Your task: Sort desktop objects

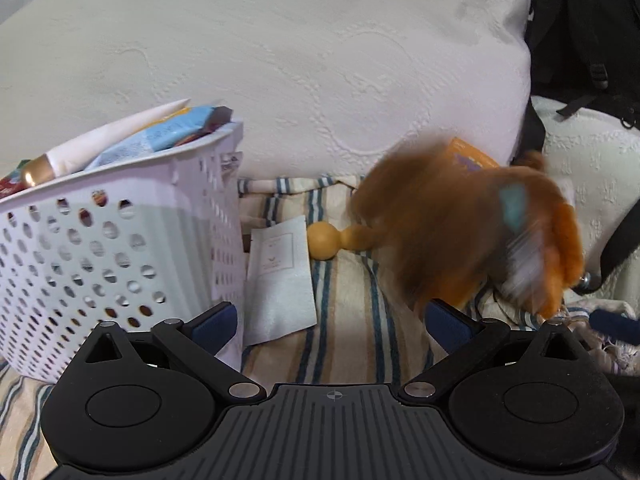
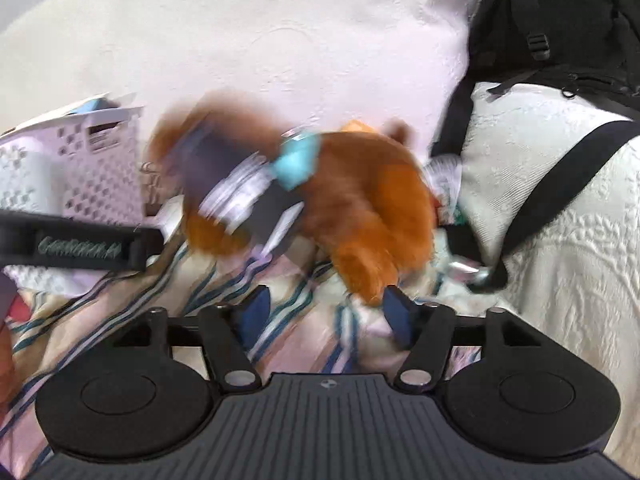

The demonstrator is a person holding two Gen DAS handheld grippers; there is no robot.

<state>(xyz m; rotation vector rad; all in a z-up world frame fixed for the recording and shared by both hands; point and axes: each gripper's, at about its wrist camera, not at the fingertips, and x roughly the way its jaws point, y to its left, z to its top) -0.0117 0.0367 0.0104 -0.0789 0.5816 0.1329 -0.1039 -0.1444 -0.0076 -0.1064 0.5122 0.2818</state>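
A: Striped cloth [image 1: 348, 280] underlies the left view; left gripper [image 1: 330, 322] gapes empty beside the white perforated plastic basket [image 1: 120, 248].
B: Right view: right gripper [image 2: 326, 312] spread, blurred orange plush toy [image 2: 360, 200] ahead, contact unclear. Only the left shows the wooden knobbed peg [image 1: 332, 240].

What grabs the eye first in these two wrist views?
The blurred orange-brown plush toy, mid-frame in both views on the striped cloth, ahead of the right gripper, whose jaws stand apart with nothing pressed between them. Next is the white perforated basket at the left, stuffed with packets, with a white sachet and a wooden knob-ended piece lying beside it.
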